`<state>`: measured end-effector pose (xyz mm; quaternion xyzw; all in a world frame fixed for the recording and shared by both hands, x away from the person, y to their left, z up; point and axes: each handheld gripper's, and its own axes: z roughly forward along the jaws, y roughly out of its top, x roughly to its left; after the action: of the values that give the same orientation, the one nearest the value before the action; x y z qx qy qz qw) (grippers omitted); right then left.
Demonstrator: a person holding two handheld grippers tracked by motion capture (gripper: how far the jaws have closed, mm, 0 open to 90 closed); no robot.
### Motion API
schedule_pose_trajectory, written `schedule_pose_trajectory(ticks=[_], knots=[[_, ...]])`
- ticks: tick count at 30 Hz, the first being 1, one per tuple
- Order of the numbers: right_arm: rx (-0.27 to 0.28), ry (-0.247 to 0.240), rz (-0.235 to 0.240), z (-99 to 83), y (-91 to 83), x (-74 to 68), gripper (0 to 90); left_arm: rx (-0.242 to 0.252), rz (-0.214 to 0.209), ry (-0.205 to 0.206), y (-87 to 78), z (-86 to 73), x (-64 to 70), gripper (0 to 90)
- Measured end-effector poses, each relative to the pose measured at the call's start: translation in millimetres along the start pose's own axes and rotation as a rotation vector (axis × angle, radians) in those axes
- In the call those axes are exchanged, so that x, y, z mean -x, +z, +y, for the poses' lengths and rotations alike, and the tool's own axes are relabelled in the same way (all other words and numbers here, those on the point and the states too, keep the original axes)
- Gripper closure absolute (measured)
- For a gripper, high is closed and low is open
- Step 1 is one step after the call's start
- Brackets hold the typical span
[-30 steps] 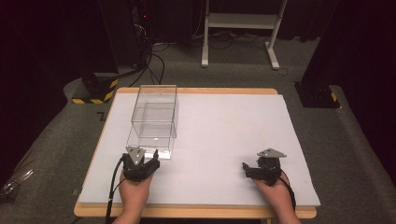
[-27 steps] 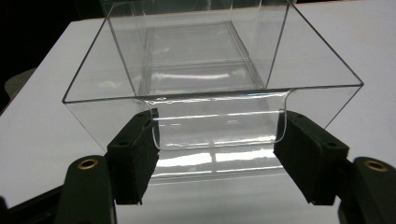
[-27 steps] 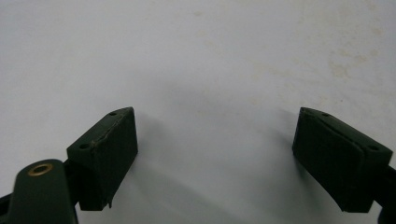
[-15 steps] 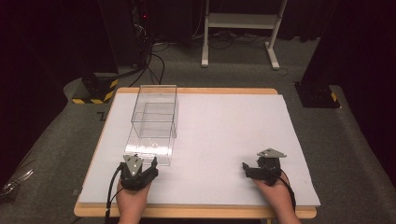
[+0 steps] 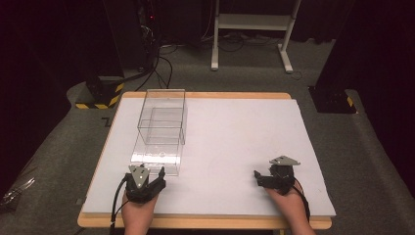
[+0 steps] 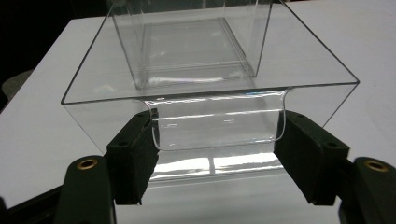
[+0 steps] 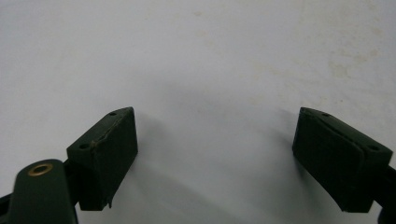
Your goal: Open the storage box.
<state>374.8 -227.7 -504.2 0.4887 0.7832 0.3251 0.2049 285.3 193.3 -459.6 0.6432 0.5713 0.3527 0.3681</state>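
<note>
High view: we see a white table (image 5: 235, 142) with a clear plastic box (image 5: 161, 129) standing on its left half, long axis running away from the person. A smaller clear compartment sits inside the box toward its far end. The near end wall of the box carries a moulded recess that bulges outward.

We locate the left gripper (image 5: 152, 180) at the near left edge of the table, just in front of the near end of the box, held in the person's left hand (image 5: 138, 211). In the left gripper view, the left gripper (image 6: 219, 144) has its jaws spread wide, one on each side of the moulded recess of the clear plastic box (image 6: 210, 70). We cannot tell whether the pads touch the plastic; they stand just beside it and do not squeeze it.

We locate the right gripper (image 5: 256, 177) at the near right of the table, well apart from the box, held in the person's right hand (image 5: 291, 203). In the right gripper view, the right gripper (image 7: 217, 154) has its jaws spread wide over bare white table (image 7: 196, 56), with nothing between them.
</note>
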Motion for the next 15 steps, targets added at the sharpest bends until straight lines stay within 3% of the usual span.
schedule_pose_trajectory(ticks=[9,15], knots=[[0.0,0.0,-0.001,0.0,0.0,-0.1,14.0,0.004,-0.036,-0.015,-3.3,-1.2,-2.0,31.2],[0.0,0.0,-0.001,0.0,0.0,-0.1,14.0,0.003,-0.06,-0.016,-7.8,1.8,-5.1,24.6]])
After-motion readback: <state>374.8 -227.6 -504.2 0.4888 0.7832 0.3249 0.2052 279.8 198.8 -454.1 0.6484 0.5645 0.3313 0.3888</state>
